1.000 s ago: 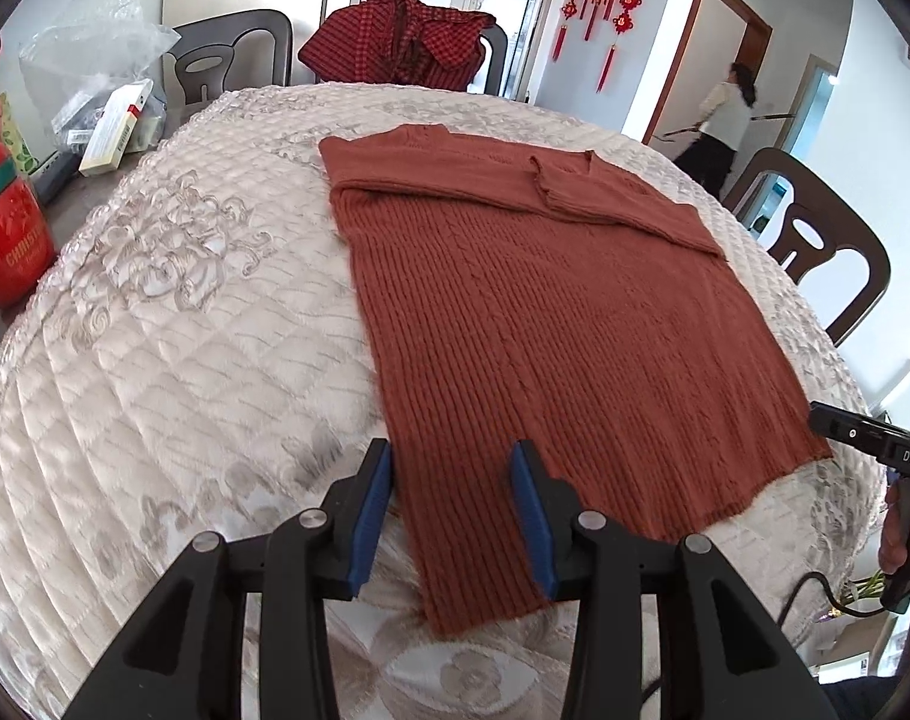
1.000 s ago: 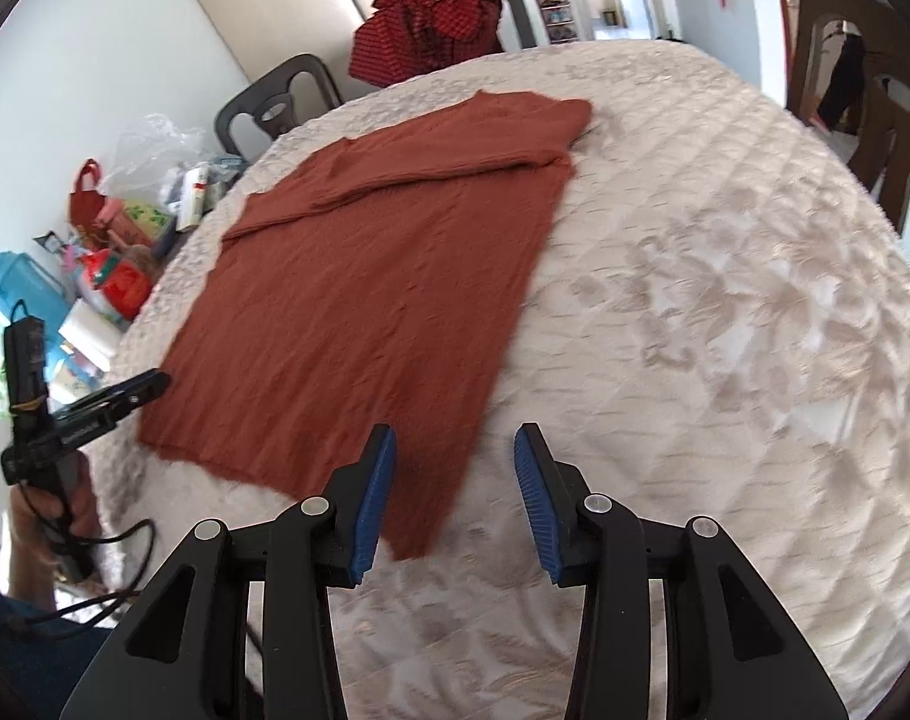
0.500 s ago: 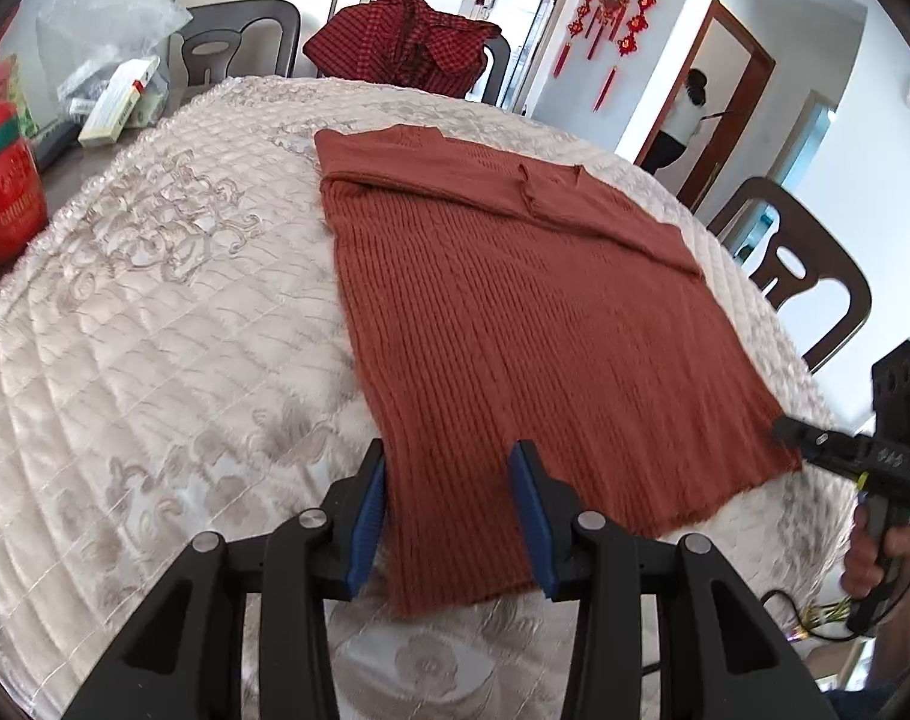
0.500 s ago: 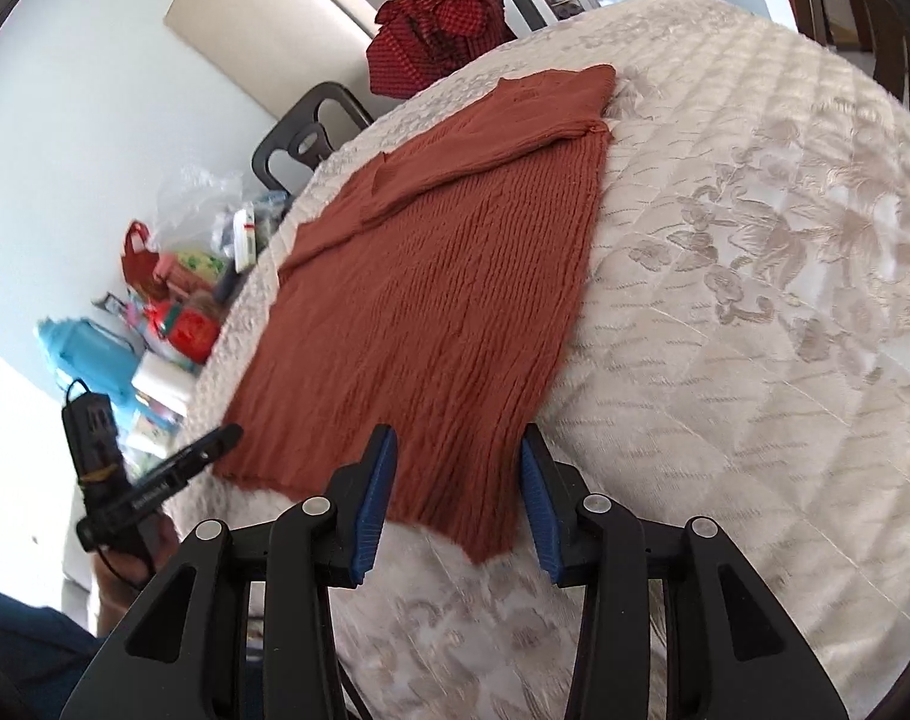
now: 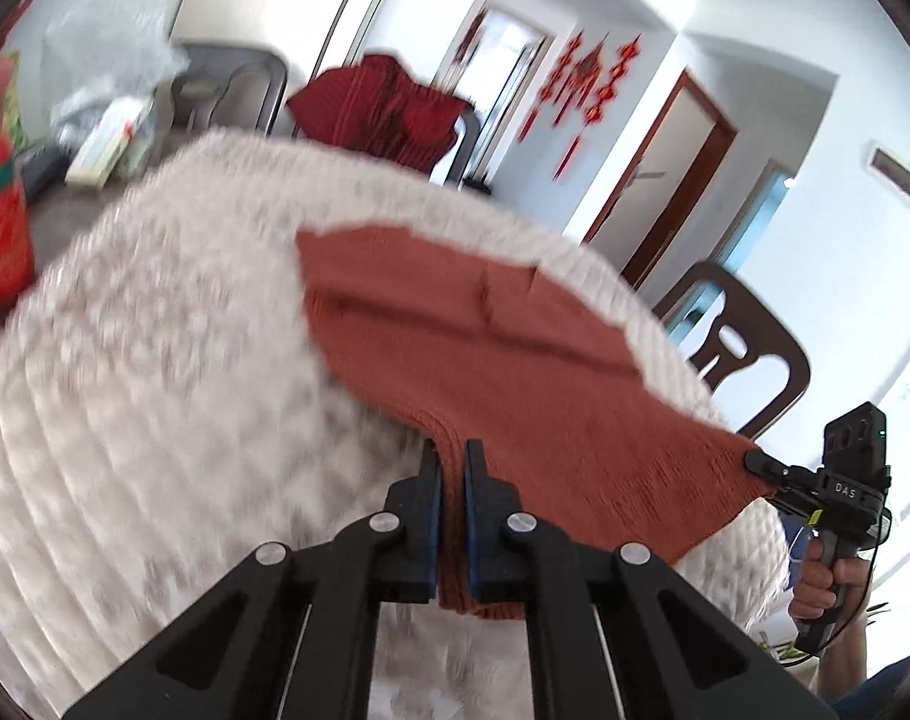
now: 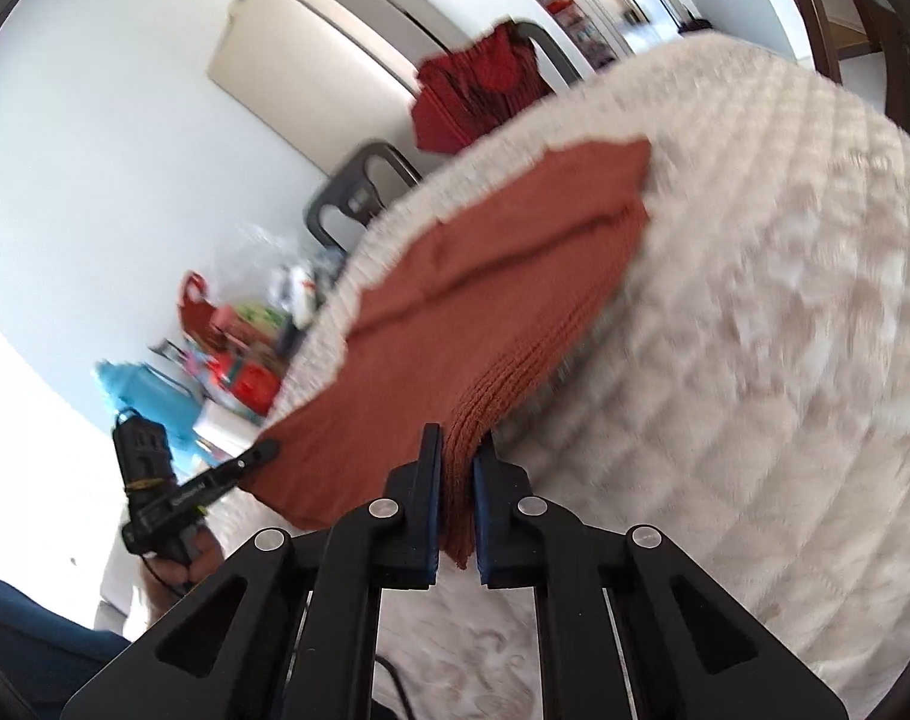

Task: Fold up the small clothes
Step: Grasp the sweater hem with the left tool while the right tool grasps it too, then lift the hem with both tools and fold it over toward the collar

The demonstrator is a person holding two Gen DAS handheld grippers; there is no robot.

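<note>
Since the earlier frames both claws have closed: left claw [image 5: 452, 462] and right claw [image 6: 458, 450] each pinch a near hem corner of the rust knit sweater [image 5: 467, 348], lifting it off the quilted tabletop [image 5: 155, 360], likely to fold it farward. "DAS" reads on the right tool.

Sweater [image 5: 515, 372]: rust-red ribbed knit, sleeves folded across the top. Far end lies flat on the quilted desk [image 5: 155, 360]; near hem lifted at both corners, sagging between.

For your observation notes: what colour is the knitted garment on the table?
Rust-red knitted garment, clearest in the left wrist view.
</note>
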